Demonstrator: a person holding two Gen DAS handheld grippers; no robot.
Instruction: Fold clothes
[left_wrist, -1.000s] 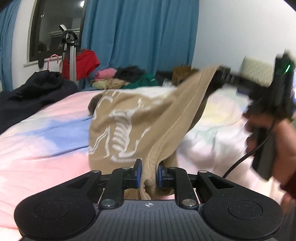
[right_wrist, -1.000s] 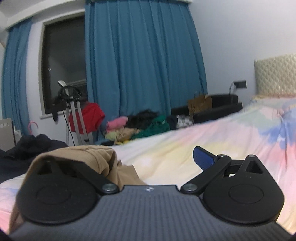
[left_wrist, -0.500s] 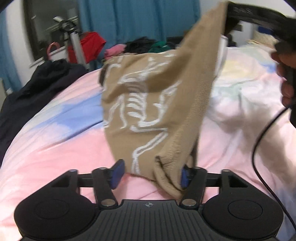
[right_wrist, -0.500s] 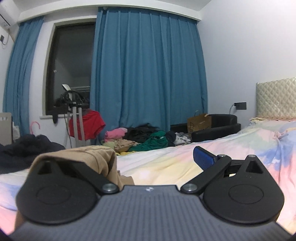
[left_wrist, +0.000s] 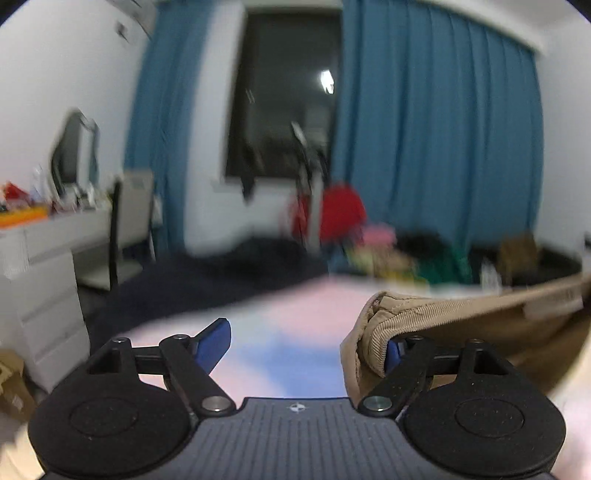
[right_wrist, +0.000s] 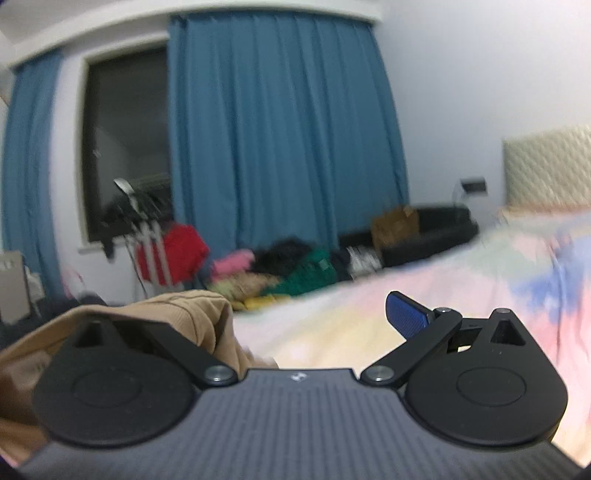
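Tan garment strung between two spread grippers above the bed.
Left wrist: left gripper (left_wrist: 306, 345) jaws opening, nothing pinched; tan garment (left_wrist: 436, 317) ribbed hem draped over the right-hand finger only, off the pastel bed (left_wrist: 280, 314), long axis running out to the view's right edge. Right wrist: right gripper (right_wrist: 314, 325) spread wide, cloth (right_wrist: 184, 314) hooked over its left finger, not clamped. Likely next: keep the hem taut and level, lower it flat mid-bed before creasing.
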